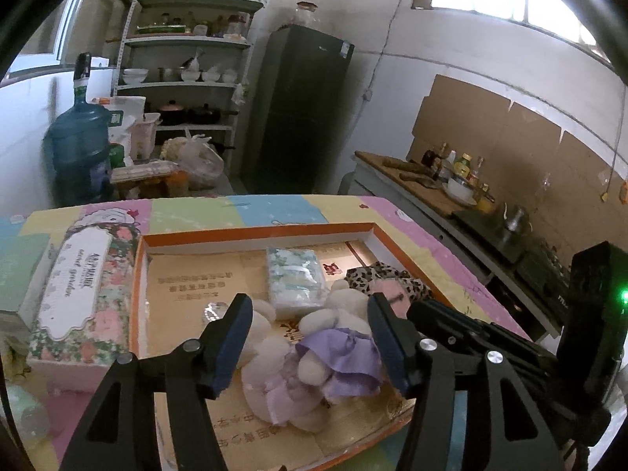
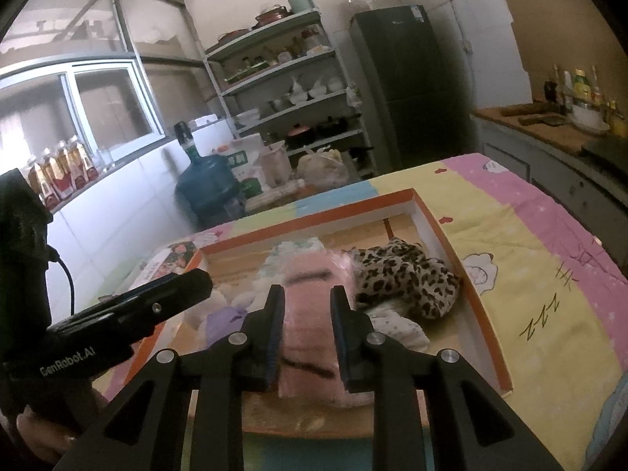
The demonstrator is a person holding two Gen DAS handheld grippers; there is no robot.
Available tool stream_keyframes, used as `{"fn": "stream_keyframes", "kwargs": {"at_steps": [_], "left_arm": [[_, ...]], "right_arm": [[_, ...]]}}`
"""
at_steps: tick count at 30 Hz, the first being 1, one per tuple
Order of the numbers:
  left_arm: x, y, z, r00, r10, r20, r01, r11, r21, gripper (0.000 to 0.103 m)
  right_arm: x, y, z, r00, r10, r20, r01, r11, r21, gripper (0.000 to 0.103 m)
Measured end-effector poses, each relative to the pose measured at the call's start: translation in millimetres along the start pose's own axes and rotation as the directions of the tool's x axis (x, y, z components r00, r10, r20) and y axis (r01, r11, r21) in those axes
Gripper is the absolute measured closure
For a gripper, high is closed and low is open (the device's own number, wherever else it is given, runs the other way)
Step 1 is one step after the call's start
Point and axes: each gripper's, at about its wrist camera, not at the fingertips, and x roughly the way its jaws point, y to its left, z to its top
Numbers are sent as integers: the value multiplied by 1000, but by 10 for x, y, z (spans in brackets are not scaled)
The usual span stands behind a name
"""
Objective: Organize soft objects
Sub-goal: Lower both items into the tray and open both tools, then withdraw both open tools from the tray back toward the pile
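pink towel gripped over the orange box

pink and fuzzy, the folded towel (image 2: 310,314) is pinched between the two fingers of the right gripper (image 2: 307,333), which grasps it above the near edge of the shallow orange-rimmed box (image 2: 467,271). the box sits on a pastel patchwork cloth (image 2: 530,259) covering the table.

the left gripper (image 1: 310,341) has its fingers spread wide and released, one on each side of a white stuffed toy in a purple dress (image 1: 310,361) that lies in the near part of the box; whether they touch it is unclear. farther in lies a wrapped tissue pack (image 1: 296,278). a leopard-print cloth (image 2: 408,274) is bunched at the right side of the box, just beyond the towel. left of the box stands a floral tissue box (image 1: 78,286).
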Motion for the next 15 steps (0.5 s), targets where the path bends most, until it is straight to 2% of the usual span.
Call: {"fn": "stream_keyframes", "kwargs": {"at_steps": [13,15], "left_arm": [[-329,104,-12,999,27,38,-27,1000,2,42],[-388,124,-26,998,33,46,-33,999,3,42]], "right_arm": [[-136,215,-1,1000,13,18,-12,1000,-22,75],[-165,257,-7,1000,14,20,-14,1000,-24,66]]}}
